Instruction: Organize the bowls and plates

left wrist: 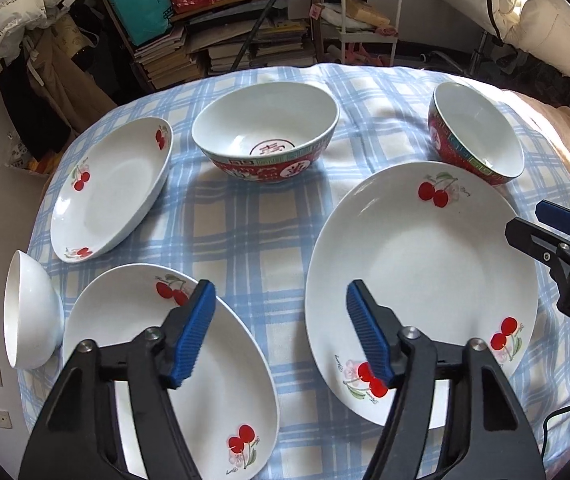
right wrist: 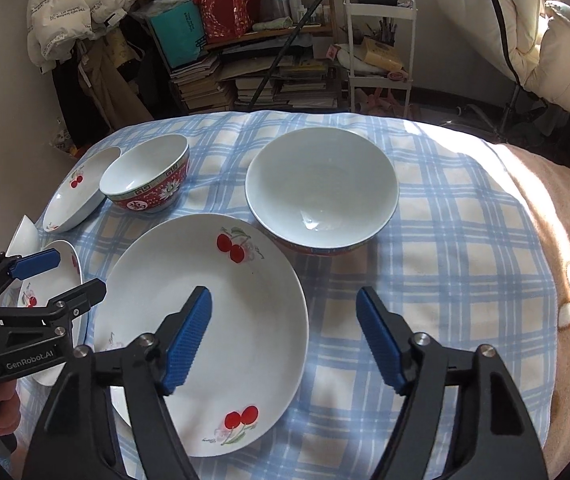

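Note:
A large cherry-print plate (left wrist: 425,264) (right wrist: 213,304) lies on the checked tablecloth, with two smaller cherry plates (left wrist: 213,392) (left wrist: 113,188) to its left. Two red-patterned bowls stand behind them, a wide one (left wrist: 265,132) (right wrist: 145,176) and one (left wrist: 477,132) (right wrist: 321,196) beside the large plate. A plain white bowl (left wrist: 29,316) sits tilted at the table's left edge. My left gripper (left wrist: 280,292) (right wrist: 75,274) hovers open over the gap between the near small plate and the large plate, holding nothing. My right gripper (right wrist: 284,300) (left wrist: 527,222) hangs open over the large plate's right rim, also holding nothing.
The round table (right wrist: 445,280) has bare cloth on its right side, where a beige blanket (right wrist: 565,280) drapes. Behind the table stand a cluttered bookshelf (right wrist: 245,60), a white cart (right wrist: 381,40) and hanging jackets (right wrist: 73,12). A hand (right wrist: 1,404) grips the left tool's handle.

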The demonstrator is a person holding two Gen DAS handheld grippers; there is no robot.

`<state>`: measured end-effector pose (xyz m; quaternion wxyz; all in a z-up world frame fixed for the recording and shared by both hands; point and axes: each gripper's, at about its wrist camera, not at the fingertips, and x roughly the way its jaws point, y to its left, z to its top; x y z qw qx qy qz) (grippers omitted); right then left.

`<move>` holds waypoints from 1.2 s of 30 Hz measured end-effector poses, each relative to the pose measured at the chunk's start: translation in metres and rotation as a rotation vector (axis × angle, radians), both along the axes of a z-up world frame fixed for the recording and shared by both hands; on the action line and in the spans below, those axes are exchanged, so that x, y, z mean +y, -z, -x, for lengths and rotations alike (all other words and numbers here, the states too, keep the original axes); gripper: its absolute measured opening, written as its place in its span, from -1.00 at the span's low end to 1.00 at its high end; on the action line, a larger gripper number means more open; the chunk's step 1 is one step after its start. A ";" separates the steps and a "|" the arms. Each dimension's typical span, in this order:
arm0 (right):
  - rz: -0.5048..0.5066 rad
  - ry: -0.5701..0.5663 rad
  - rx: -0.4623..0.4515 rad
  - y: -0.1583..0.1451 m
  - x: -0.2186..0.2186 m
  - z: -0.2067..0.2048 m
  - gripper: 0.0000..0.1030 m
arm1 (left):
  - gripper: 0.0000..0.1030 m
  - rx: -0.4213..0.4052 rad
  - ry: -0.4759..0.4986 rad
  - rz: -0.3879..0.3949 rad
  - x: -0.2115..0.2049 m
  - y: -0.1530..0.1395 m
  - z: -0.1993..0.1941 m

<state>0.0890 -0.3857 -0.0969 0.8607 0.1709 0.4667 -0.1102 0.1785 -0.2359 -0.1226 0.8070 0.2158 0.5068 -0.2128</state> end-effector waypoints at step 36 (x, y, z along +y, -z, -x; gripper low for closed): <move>-0.032 -0.048 0.082 0.021 0.003 0.005 -0.74 | -0.69 0.164 -0.015 0.081 0.008 0.014 0.020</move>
